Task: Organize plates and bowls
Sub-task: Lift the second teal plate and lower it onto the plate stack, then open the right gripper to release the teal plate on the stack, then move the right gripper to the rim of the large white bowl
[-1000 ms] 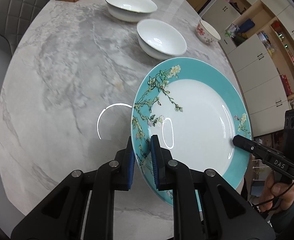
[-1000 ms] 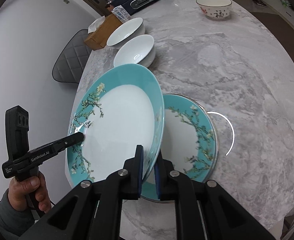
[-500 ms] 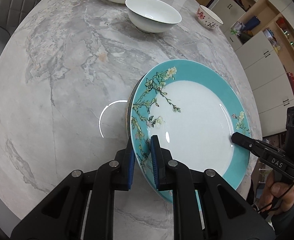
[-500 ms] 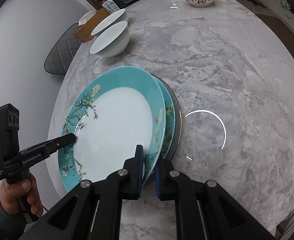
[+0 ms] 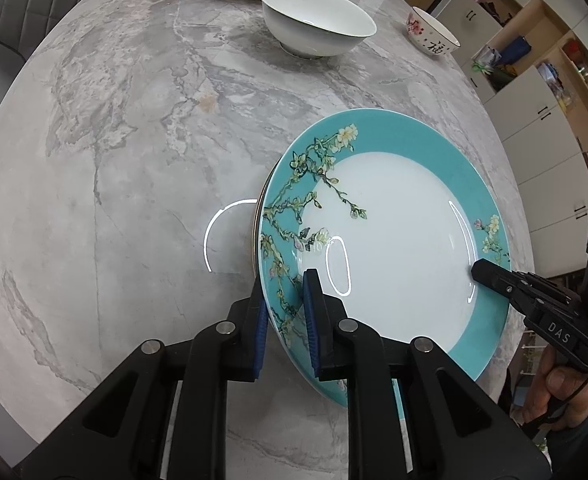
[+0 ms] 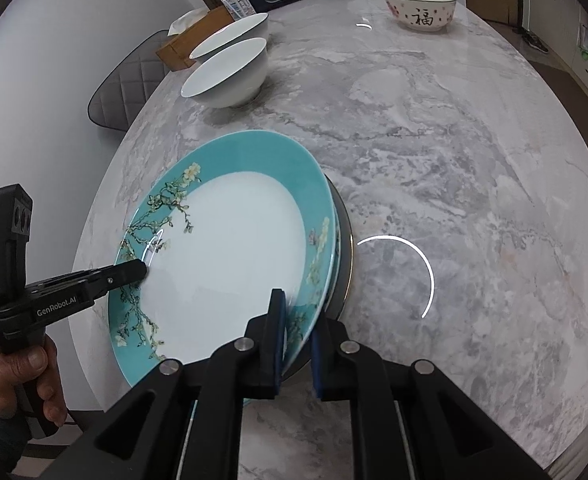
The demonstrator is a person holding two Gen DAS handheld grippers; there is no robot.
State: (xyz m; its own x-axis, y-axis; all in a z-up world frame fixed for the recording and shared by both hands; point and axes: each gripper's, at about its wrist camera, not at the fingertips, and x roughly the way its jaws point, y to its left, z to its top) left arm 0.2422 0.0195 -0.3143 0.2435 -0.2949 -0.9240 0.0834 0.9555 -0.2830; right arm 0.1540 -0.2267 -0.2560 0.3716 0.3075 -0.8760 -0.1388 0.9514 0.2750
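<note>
Both tongs clamp a teal, white-centred, blossom-patterned plate [image 5: 393,248].

Opposed close downward views, shared plate [image 5: 393,248]

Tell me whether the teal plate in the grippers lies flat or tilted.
Tilted: the teal plate slants over the plate beneath, both hand-held grippers clamping its rim.

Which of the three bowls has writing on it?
The small bowl standing alone at the table's far side: it bears a black character and pink flowers. The two white bowls near the wooden box are plain.
</note>
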